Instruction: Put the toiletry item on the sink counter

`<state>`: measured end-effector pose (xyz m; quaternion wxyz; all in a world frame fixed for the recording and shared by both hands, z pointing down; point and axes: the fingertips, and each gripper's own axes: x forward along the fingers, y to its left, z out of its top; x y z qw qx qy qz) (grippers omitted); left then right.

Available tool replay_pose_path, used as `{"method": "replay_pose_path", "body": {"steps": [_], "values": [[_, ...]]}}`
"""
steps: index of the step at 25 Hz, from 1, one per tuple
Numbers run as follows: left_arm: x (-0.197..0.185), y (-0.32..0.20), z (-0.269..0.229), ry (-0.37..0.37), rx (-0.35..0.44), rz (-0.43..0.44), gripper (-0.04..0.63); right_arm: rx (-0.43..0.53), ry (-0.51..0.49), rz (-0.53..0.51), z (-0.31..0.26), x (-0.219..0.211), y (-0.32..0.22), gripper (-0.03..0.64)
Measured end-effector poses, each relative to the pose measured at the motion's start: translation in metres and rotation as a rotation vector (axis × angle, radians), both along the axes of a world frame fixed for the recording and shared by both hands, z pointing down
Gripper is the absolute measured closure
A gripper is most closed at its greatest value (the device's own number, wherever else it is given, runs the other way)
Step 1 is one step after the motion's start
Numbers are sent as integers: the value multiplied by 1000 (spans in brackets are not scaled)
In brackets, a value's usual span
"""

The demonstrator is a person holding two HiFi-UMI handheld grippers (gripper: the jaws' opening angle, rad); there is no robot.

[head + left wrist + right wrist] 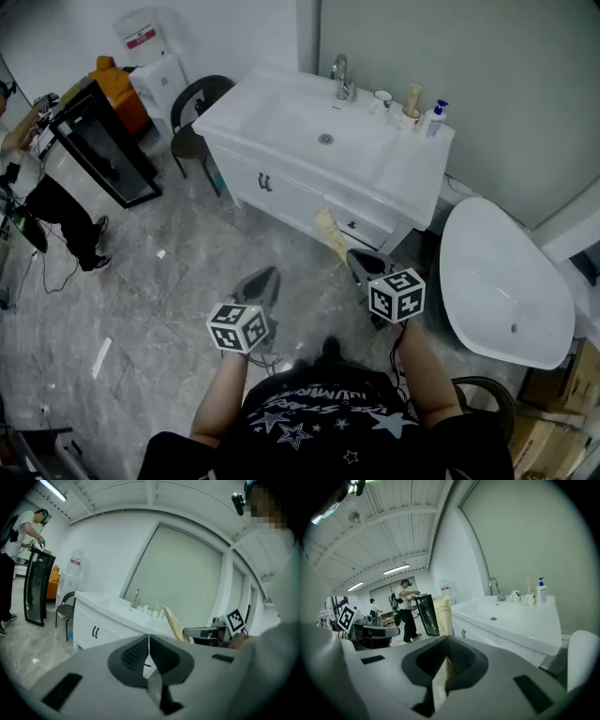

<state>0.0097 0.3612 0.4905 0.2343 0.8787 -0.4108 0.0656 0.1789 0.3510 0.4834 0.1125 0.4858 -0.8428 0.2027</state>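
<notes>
The right hand-held gripper [359,261] is pinching a beige toiletry pouch [330,234] in front of the sink tabletop [420,171]. The left hand-held gripper [264,281] is hovering alongside, jaws together, empty.

Bathtub [506,281] right of sink counter [420,176] (close)

Flat tan pouch [330,234], upright in the right gripper [364,264], near white sink counter [412,173]

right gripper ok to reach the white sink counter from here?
Probably yes, after a step closer. The right gripper, jaws shut on a flat tan packet, faces the white sink counter with nothing between. The counter's front right is bare; the blue-topped white pump bottle stands at its back.
</notes>
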Motion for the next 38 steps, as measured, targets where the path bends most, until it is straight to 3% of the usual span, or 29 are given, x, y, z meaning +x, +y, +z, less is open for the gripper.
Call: {"method": "replay_pose_path", "body": {"steps": [16,21,27,31,38], "values": [[12,-9,4,-29,-12,-27,574,1,-7,-68,7,0,-20,600],[11,-13,10,-36,-33,-66,574,7,-59,-60,10,8,-37,600],[14,-20,7,-71,1,-81,574,0,-66,-112,17,8,-52,600],[6,-21,3,-70,22,-128,574,-4,-65,-140,21,4,-60,600],[-17,-29,13,-42,-15,-179,573,-38,-69,-124,31,-5,-74,600]]}}
